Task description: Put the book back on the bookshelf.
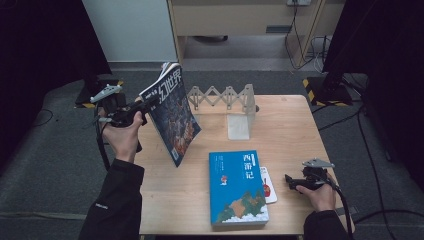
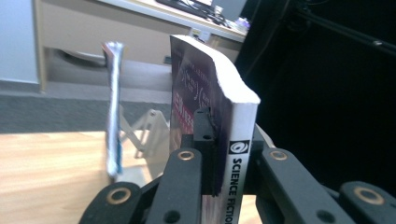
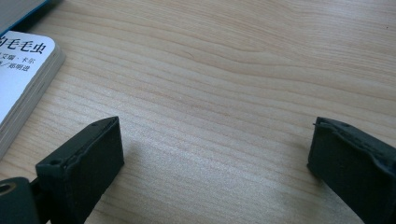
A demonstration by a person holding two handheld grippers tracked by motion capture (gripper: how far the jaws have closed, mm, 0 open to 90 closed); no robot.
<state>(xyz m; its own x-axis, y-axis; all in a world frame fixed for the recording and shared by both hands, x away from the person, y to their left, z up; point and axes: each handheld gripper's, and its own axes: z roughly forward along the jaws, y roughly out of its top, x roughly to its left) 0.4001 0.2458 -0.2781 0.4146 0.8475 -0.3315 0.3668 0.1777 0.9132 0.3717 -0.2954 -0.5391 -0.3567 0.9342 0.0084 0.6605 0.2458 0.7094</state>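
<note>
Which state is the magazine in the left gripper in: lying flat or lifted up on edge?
Lifted up on edge. The left gripper is shut on the magazine, which is tilted above the table.

The magazine (image 1: 172, 112) held up at far left carries large white characters "幻世界" on its cover, and its spine (image 2: 236, 179) reads "SCIENCE FICTION". The blue book (image 1: 237, 187) lying near centre bears "西游记". The small white book (image 3: 21, 77) beside it shows "毛毛虫".
</note>
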